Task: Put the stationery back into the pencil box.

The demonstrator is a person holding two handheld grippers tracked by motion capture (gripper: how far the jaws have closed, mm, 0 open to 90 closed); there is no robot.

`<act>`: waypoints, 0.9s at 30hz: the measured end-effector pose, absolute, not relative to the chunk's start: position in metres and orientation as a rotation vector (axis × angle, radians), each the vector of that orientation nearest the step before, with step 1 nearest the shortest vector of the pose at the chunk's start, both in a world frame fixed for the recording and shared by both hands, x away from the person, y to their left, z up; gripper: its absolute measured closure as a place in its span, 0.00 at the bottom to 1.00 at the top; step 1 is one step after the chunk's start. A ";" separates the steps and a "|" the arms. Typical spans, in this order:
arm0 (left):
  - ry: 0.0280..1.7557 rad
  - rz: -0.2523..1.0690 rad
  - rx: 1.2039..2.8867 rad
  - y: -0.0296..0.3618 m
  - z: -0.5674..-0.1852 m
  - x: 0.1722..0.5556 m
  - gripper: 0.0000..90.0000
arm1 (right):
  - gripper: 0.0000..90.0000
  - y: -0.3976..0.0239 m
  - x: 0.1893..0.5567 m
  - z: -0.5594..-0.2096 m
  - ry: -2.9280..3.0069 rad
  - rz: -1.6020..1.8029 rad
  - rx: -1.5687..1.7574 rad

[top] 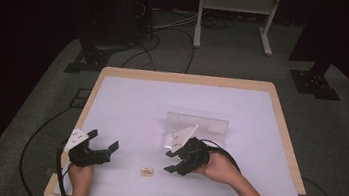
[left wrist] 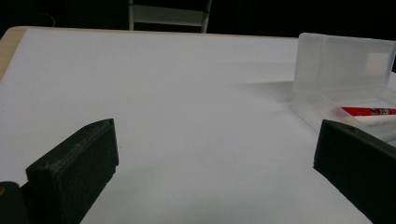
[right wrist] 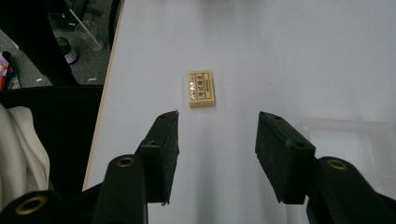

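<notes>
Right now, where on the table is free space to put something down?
The far half of the table, behind the clear box, is bare. It is crowded near the front edge: both hand-held grippers flank the small eraser.

You see a matt white sheet [top: 136,108] over a pale wood table [top: 185,77], a frosted clear plastic box [left wrist: 343,60], and a glossy-wrapped cream eraser [right wrist: 201,88].

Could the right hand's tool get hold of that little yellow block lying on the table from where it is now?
Probably yes. The right tool points at the yellow block with its jaws standing open, wider than the block. Bare white table lies between them, and the clear box sits off to the side.
</notes>
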State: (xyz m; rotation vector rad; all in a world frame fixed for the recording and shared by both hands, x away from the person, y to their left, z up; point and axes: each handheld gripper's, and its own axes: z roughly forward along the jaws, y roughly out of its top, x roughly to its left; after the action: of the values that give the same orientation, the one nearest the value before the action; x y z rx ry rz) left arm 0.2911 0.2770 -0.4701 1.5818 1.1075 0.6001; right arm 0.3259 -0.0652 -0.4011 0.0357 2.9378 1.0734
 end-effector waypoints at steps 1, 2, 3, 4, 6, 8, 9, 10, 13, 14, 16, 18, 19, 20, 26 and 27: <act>1.108 0.600 1.581 0.277 -0.470 0.291 0.00 | 0.54 -0.065 0.325 -0.401 2.938 1.073 0.036; 1.108 0.600 1.581 0.277 -0.470 0.291 0.00 | 0.54 -0.064 0.325 -0.401 2.938 1.075 0.033; 1.108 0.600 1.581 0.277 -0.470 0.291 0.00 | 0.54 -0.063 0.325 -0.401 2.940 1.074 0.033; 1.108 0.600 1.581 0.277 -0.470 0.291 0.00 | 0.54 -0.063 0.325 -0.402 2.938 1.074 0.028; 1.108 0.600 1.581 0.277 -0.470 0.291 0.00 | 0.53 -0.061 0.324 -0.402 2.944 1.074 0.026; 1.109 0.599 1.581 0.277 -0.470 0.291 0.00 | 0.53 -0.059 0.323 -0.403 2.946 1.072 0.019; 1.109 0.599 1.580 0.277 -0.470 0.291 0.00 | 0.53 -0.058 0.323 -0.403 2.948 1.071 0.014; 1.109 0.599 1.580 0.277 -0.470 0.291 0.00 | 0.53 -0.057 0.323 -0.404 2.951 1.072 0.012; 1.109 0.598 1.580 0.277 -0.470 0.291 0.00 | 0.53 -0.053 0.321 -0.406 2.957 1.074 0.001; 1.110 0.598 1.578 0.277 -0.470 0.291 0.00 | 0.53 -0.052 0.320 -0.406 2.959 1.073 -0.001; 1.110 0.597 1.577 0.277 -0.470 0.291 0.00 | 0.53 -0.049 0.319 -0.408 2.964 1.074 -0.009; 1.112 0.596 1.576 0.277 -0.470 0.291 0.00 | 0.53 -0.046 0.318 -0.410 2.970 1.074 -0.019; 1.111 0.596 1.576 0.277 -0.470 0.291 0.00 | 0.53 -0.045 0.317 -0.411 2.972 1.072 -0.021; 1.110 0.595 1.576 0.277 -0.470 0.291 0.00 | 0.53 -0.043 0.317 -0.412 2.975 1.072 -0.024; 1.110 0.594 1.578 0.278 -0.470 0.291 0.00 | 0.53 -0.032 0.317 -0.418 2.989 1.074 -0.033; 1.110 0.594 1.578 0.278 -0.470 0.291 0.00 | 0.53 -0.031 0.317 -0.419 2.992 1.075 -0.034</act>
State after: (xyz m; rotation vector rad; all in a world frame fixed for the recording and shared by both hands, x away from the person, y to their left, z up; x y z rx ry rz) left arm 0.2914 0.2778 -0.4698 1.5783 1.1104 0.5944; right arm 0.3171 -0.0309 -0.4187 -0.0342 2.9923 1.0749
